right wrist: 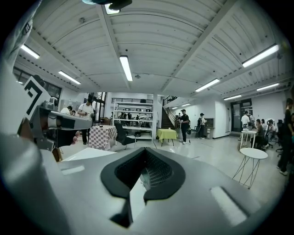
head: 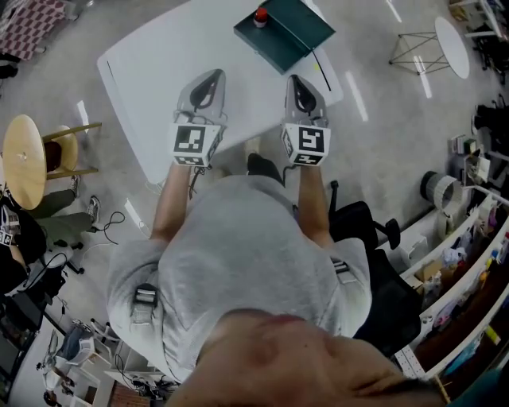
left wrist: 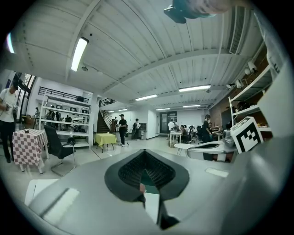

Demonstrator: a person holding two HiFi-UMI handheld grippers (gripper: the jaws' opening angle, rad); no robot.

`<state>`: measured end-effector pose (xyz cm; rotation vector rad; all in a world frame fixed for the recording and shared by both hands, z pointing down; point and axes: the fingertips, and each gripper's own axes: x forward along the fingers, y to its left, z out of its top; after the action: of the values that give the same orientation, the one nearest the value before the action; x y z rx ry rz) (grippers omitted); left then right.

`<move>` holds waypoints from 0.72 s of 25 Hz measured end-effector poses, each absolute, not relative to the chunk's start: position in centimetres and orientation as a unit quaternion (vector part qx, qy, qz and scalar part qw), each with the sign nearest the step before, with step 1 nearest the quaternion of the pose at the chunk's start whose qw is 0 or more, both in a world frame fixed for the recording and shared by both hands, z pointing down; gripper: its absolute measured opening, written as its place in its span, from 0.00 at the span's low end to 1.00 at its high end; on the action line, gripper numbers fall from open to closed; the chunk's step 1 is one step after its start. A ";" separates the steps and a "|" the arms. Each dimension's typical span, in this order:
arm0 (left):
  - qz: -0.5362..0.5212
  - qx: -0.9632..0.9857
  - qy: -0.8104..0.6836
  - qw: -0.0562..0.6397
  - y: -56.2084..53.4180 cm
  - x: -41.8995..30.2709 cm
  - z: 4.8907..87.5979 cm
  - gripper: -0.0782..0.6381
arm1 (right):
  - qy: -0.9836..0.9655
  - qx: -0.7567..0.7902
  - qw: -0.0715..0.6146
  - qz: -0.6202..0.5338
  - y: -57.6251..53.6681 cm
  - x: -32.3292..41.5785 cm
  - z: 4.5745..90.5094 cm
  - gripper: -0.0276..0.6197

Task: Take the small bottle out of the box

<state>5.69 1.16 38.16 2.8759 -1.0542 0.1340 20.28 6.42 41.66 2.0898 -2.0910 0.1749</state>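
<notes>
A dark green box [head: 284, 30] lies at the far right of the white table [head: 151, 71]. A small red-capped thing [head: 260, 16], perhaps the small bottle, stands at the box's far left corner. My left gripper [head: 208, 79] and right gripper [head: 298, 82] hover side by side over the table's near part, short of the box, both pointing at it. Each looks shut with nothing held. In the left gripper view, green and a speck of red show through the hollow of the left gripper [left wrist: 145, 156]. The right gripper view shows the right gripper [right wrist: 146, 153] with its jaws together.
A wooden stool [head: 24, 159] stands left of the table, with a round white side table [head: 451, 46] at the far right. A black chair [head: 374, 230] is behind me on the right. Shelves [head: 469, 262] line the right wall. People stand far off across the room.
</notes>
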 end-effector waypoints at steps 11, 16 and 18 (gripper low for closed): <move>0.074 0.926 -0.366 0.059 -4.5 9.0 41.6 0.13 | -0.726 0.675 0.094 0.097 -0.2 23.1 45.0 0.05; 0.089 0.921 -0.372 0.076 -6.8 10.1 43.8 0.13 | -0.736 0.660 0.096 0.116 -3.1 23.8 47.0 0.05; 0.097 0.918 -0.375 0.083 -7.5 10.6 45.0 0.13 | -0.741 0.654 0.095 0.122 -4.1 24.3 47.9 0.05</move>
<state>10.62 -7.51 45.00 2.7410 -1.1191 0.2892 24.26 -4.12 47.91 1.9394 -2.1960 0.3617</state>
